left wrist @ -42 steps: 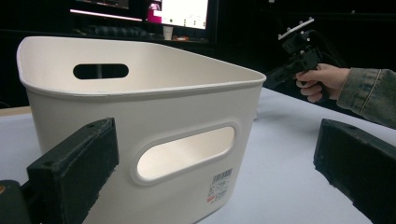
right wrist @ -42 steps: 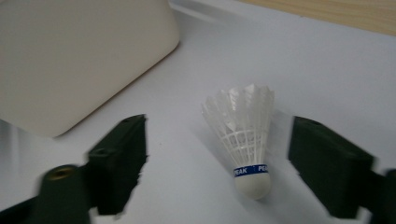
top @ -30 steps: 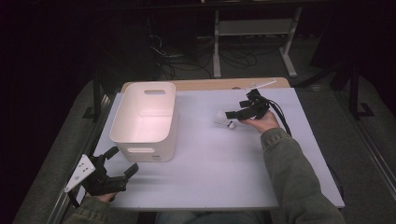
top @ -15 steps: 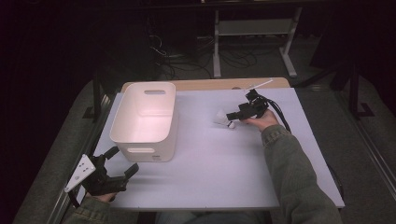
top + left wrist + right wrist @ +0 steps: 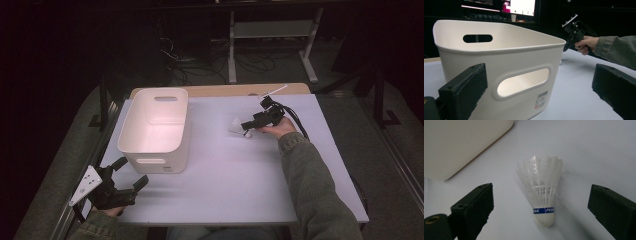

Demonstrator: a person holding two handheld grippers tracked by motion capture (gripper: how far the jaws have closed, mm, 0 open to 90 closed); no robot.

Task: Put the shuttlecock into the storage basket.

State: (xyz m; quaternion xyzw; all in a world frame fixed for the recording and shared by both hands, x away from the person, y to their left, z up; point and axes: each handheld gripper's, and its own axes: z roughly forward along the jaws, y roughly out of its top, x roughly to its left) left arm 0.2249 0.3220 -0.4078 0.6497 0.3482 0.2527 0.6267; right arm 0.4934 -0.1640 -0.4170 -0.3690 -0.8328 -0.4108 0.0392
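Right gripper has dropped closer onto the shuttlecock, jaws just closing slightly yet spread, shuttlecock between them, lying on the worktop beside the white bin; approach step; next: lower, pinch; left gripper jaws spread, idle.

High view: from above the near edge, facing forward and down over the whole surface. Left gripper view: low at the near-left corner, close to the white bin, facing across toward the right tool. Right gripper view: close above the shuttlecock, bin corner shared.
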